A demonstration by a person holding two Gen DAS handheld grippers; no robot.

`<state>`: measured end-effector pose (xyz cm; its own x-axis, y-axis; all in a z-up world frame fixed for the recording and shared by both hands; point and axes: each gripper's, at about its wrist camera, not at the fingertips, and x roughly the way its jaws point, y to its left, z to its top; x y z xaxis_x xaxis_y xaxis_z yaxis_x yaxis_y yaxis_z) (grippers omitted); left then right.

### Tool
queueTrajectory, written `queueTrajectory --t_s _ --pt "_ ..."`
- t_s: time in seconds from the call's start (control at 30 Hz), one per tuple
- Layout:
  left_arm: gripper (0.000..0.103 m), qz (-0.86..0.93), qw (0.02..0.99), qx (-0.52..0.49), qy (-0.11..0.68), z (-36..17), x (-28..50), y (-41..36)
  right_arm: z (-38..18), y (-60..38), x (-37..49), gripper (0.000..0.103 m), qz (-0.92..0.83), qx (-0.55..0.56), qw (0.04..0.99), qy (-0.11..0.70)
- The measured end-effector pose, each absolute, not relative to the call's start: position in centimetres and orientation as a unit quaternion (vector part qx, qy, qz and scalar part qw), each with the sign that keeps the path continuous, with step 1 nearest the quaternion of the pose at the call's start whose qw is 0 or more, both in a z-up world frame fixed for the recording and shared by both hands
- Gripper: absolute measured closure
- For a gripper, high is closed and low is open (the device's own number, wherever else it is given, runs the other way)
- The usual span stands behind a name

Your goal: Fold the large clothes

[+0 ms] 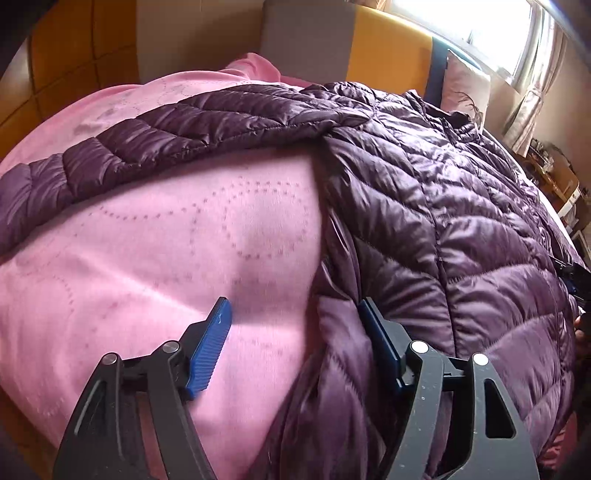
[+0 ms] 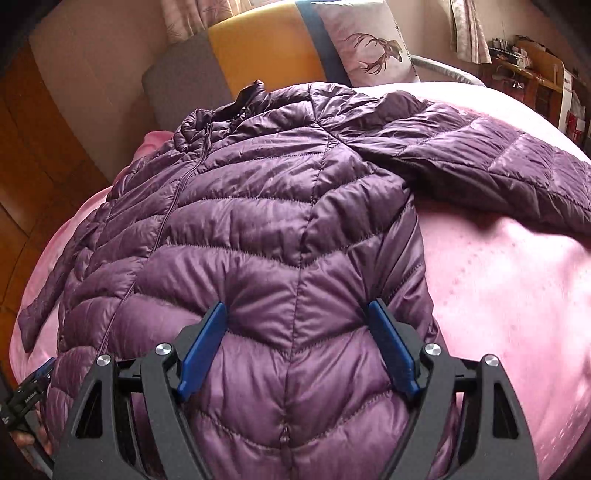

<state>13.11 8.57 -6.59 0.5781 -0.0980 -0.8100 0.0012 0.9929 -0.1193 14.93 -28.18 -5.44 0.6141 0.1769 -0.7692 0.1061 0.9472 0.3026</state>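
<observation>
A purple quilted puffer jacket [image 1: 461, 221] lies spread flat, front up and zipped, on a pink blanket [image 1: 147, 277]. In the left wrist view one sleeve [image 1: 155, 144] stretches out to the left. My left gripper [image 1: 295, 310] is open over the jacket's left side edge near the hem, one finger over the blanket, the other against the jacket. In the right wrist view the jacket [image 2: 277, 221] fills the middle, its other sleeve [image 2: 498, 166] stretched out right. My right gripper [image 2: 297, 314] is open over the jacket's lower body, holding nothing.
The bed has a grey and yellow headboard [image 2: 258, 55] and a pillow with a deer print [image 2: 369, 48] at its far end. A wooden floor [image 2: 37, 166] lies at the left, shelves with clutter [image 2: 535, 81] at the far right. A bright window [image 1: 480, 29] is behind.
</observation>
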Motion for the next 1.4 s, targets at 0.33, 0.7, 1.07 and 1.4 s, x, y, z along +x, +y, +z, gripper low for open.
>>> queueTrajectory --t_s 0.33,0.7,1.07,1.4 --pt "0.037 -0.031 0.877 -0.043 0.477 -5.1 12.1 8.4 -3.0 -32.8 13.3 0.029 0.036 0.195 0.883 0.425" --pt "0.025 -0.034 0.914 -0.067 0.398 1.0 15.5 7.8 -4.5 -59.1 3.4 0.037 -0.255 0.468 0.798 0.280" --pt "0.025 -0.119 0.905 -0.026 0.408 0.2 17.9 -0.6 -5.6 -68.3 4.0 0.097 -0.305 0.557 0.735 0.239" --pt "0.009 -0.181 0.882 -0.033 0.434 -1.1 18.9 -3.1 5.9 -53.8 14.5 0.098 -0.122 0.345 0.886 0.284"
